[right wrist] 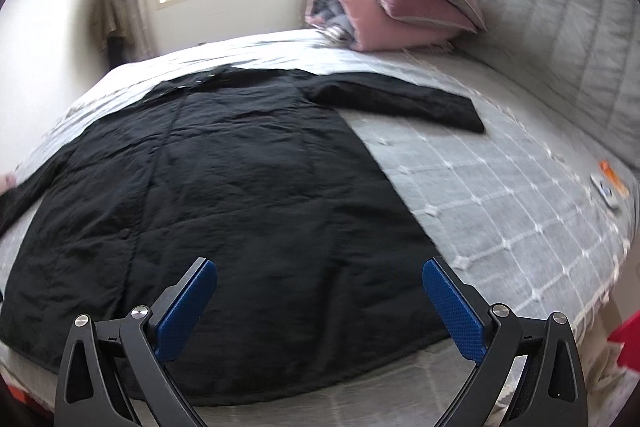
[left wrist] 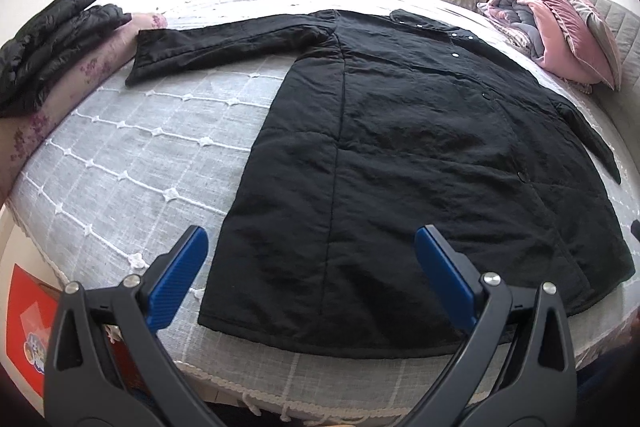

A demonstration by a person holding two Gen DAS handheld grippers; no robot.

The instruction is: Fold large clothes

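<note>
A long black padded coat [left wrist: 416, 155] [right wrist: 224, 187] lies flat on the bed, front up, snaps down its middle, hem toward me. One sleeve [left wrist: 224, 45] stretches out to the left, the other sleeve [right wrist: 400, 97] to the right. My left gripper [left wrist: 310, 239] hovers open above the hem's left part, blue pads wide apart, nothing between them. Over the hem's right part my right gripper [right wrist: 320, 271] is open too, holding nothing. Neither gripper touches the coat.
A grey checked bedspread [left wrist: 132, 155] [right wrist: 500, 195] covers the bed. Folded black puffy garments [left wrist: 52, 39] sit at the left edge. Pink pillows and a rolled quilt [left wrist: 560, 35] [right wrist: 392, 11] lie by the grey headboard [right wrist: 560, 47]. Small items [right wrist: 610, 187] rest at the right; a red box [left wrist: 28, 327] stands below left.
</note>
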